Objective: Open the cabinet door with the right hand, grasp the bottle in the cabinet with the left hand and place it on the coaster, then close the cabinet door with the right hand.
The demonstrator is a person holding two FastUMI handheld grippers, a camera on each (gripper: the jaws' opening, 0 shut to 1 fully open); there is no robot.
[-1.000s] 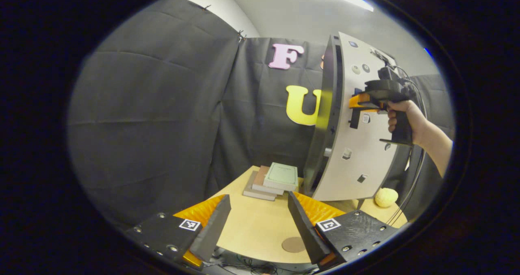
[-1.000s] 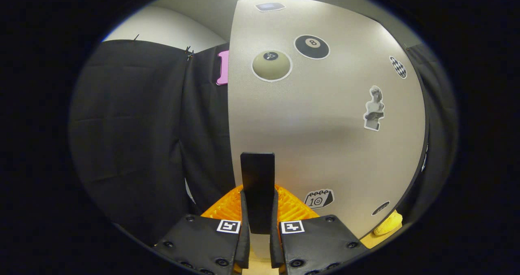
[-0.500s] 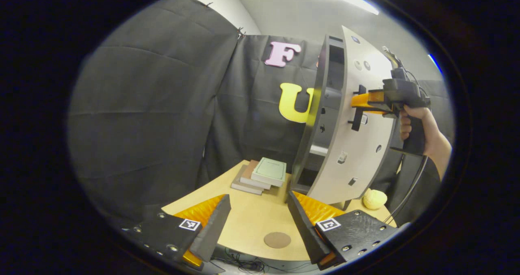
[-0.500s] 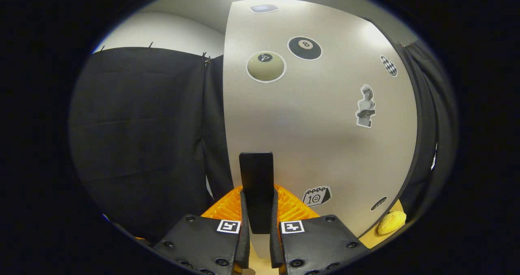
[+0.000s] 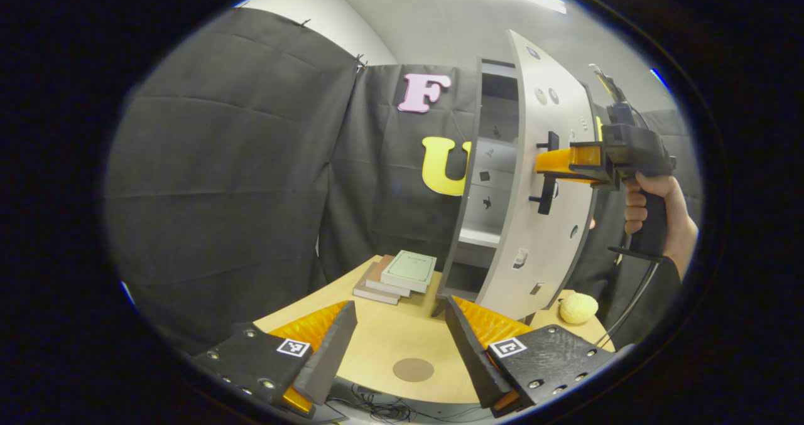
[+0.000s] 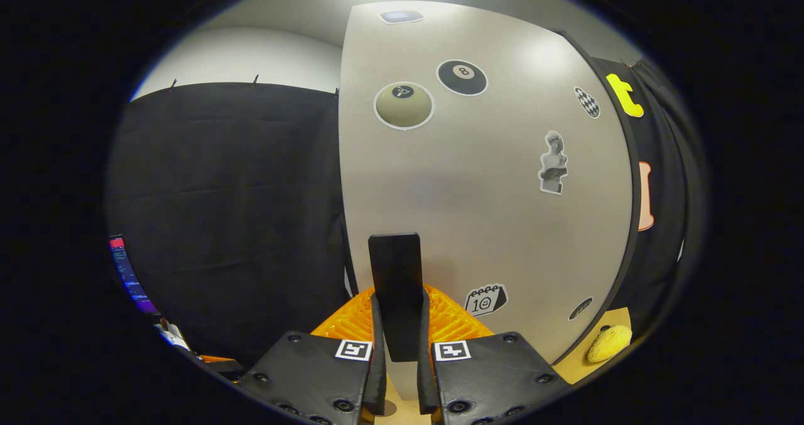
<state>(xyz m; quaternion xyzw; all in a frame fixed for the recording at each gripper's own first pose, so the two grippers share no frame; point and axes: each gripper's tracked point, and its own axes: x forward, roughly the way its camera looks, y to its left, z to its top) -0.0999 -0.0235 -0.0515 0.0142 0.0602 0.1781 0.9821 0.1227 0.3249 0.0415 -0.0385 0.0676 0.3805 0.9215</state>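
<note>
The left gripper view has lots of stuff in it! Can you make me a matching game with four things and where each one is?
Things:
1. coaster
2. books
3. yellow ball
4. right gripper

Places:
A. on the cabinet door's handle
B. stacked left of the cabinet
C. on the table, between the left gripper's fingers
D. table's right end

Pairs: 1-C, 2-B, 3-D, 4-A

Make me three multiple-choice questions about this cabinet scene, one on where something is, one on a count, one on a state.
1. Where is the round brown coaster?
A. on the tan table near its front edge
B. inside the cabinet
C. on the books

2. How many books are in the stack of books?
A. one
B. three
C. six

3. What state is the pale stickered cabinet door in?
A. shut
B. partly open
C. removed

Answers: 1 A, it lies on the table between the left gripper's fingers; 2 B, three covers show; 3 B, shelves show behind it while the right gripper clamps the black door handle.
</note>
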